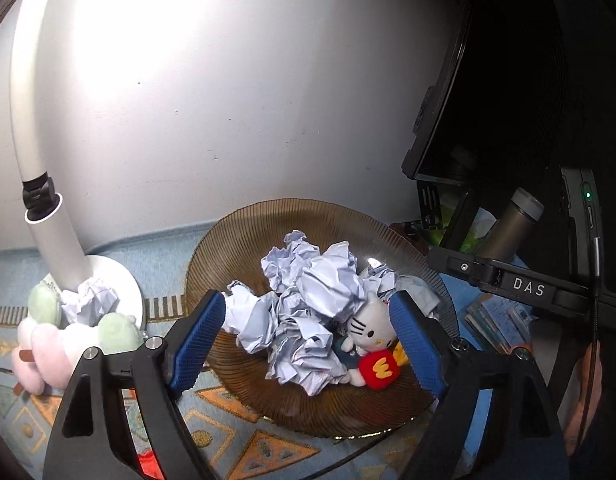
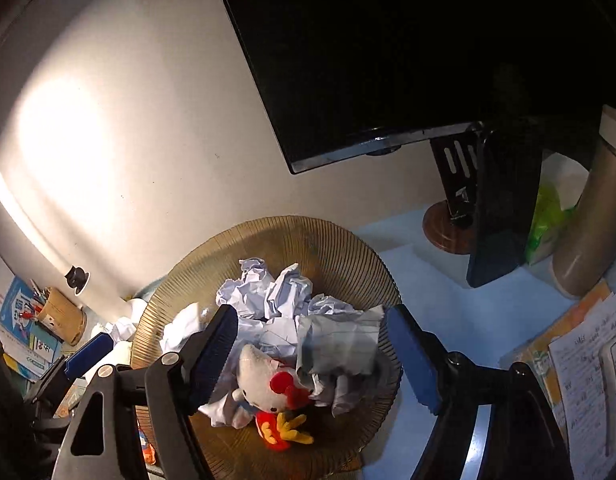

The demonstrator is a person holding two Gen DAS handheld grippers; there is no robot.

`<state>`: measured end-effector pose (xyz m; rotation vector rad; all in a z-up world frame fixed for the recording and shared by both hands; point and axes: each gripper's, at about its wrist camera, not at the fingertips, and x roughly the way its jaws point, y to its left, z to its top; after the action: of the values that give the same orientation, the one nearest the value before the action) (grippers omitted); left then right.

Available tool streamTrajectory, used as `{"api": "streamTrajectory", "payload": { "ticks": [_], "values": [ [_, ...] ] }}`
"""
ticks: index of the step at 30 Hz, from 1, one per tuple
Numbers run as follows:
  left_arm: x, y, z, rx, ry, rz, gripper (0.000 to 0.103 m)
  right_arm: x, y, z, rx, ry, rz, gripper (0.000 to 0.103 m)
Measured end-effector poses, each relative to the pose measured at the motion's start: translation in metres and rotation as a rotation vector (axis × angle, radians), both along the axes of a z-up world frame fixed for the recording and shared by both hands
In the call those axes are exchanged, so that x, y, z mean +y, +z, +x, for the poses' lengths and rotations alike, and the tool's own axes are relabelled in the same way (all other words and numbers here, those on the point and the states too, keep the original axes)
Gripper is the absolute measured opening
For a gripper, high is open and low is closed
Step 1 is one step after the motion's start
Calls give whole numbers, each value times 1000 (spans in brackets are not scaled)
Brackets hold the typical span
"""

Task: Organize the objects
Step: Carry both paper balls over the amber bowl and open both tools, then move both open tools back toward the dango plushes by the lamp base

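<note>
Left wrist view: left gripper (image 1: pixel 306 342), black frame with blue ribbed pads, jaws spread wide and released, nothing pressed between the pads; it hangs above a round ribbed amber glass plate (image 1: pixel 236 232) on a blue patterned tablecloth (image 1: pixel 236 432); on the plate, a heap of crumpled white lined paper balls (image 1: pixel 308 300) and a small white cat plush in a red dress (image 1: pixel 369 344), lying at the right side of the heap, touching the paper; to the left of the plate, a white lamp with curved arm and round base (image 1: pixel 64 240); against that base, one more crumpled paper ball (image 1: pixel 92 302) and a cluster of pale green and pink plush toys (image 1: pixel 60 332); at right, a black monitor (image 1: pixel 487 80), a grey cylindrical flask (image 1: pixel 511 228), and part of the right gripper's black body marked DAS.

Right wrist view: right gripper (image 2: pixel 311 348), same build, jaws likewise apart and released, empty; beneath it the same plate (image 2: pixel 339 248), paper heap (image 2: pixel 276 292) and cat plush (image 2: pixel 264 384), the plush near the plate's front with its red dress toward the camera; left gripper's blue pad (image 2: pixel 88 354) visible at lower left; further left, a bamboo pen holder (image 2: pixel 64 316) with pens, standing on printed booklets (image 2: pixel 16 304); at right, the monitor (image 2: pixel 367 40) on its stand, the flask (image 2: pixel 595 216), and printed papers (image 2: pixel 587 360) on the cloth.
</note>
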<state>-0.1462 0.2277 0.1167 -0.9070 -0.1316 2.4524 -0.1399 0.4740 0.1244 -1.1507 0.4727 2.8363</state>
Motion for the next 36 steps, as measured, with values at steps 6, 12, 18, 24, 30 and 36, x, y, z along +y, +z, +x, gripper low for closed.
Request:
{"api": "streamTrajectory", "payload": {
  "ticks": [6,12,18,24,30,36],
  "values": [
    [-63,27,55,61,66,63,83,-21,19,39,37,48,10,76],
    [-142,53,130,135,200,116,84,-77,53,97,101,145,-2,76],
    [-219,6,169,66,414,103,95,-140,17,133,78,225,-38,76],
    [-247,-74,171,-19,497,1,95,-184,-66,128,-10,259,51,76],
    [-244,-84,170,-36,467,1,94,-196,-90,132,13,255,135,76],
    [-238,-84,171,-27,450,-23,94,-202,-92,131,7,277,167,81]
  ]
}}
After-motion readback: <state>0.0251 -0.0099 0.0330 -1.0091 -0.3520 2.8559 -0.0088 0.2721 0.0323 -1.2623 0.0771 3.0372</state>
